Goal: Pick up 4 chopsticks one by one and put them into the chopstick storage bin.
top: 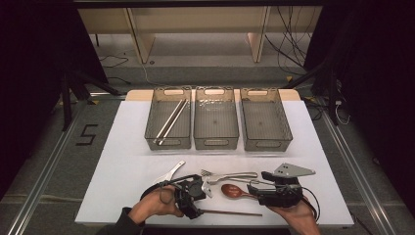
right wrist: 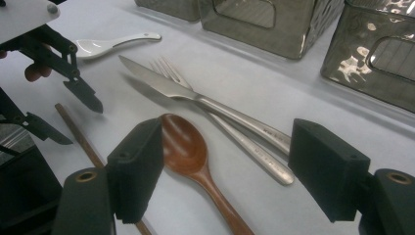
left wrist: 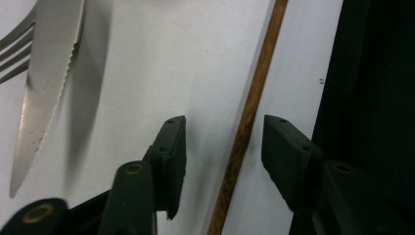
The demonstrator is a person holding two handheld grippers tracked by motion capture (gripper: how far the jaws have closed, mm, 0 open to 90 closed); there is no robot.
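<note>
A thin brown chopstick (left wrist: pixel 254 88) lies on the white table near its front edge (top: pixel 230 213). My left gripper (left wrist: pixel 222 142) points down over one end of it, open, one jaw on each side and a gap to both. From the right gripper view, the left gripper (right wrist: pixel 73 115) straddles the chopstick (right wrist: pixel 78 129). My right gripper (right wrist: pixel 230 166) stands open, low over a wooden spoon (right wrist: pixel 183 144), not touching it. In the high view the left gripper (top: pixel 195 208) and right gripper (top: pixel 254 188) sit on either side of the spoon (top: pixel 232 191).
A steel knife (right wrist: pixel 161 83) and fork (right wrist: pixel 169 68) lie together just beyond the spoon. A white ceramic spoon (top: pixel 171 172) lies to the left. Three grey bins stand in a row behind: the left one (top: pixel 149 117) holds two metal chopsticks (top: pixel 171 120).
</note>
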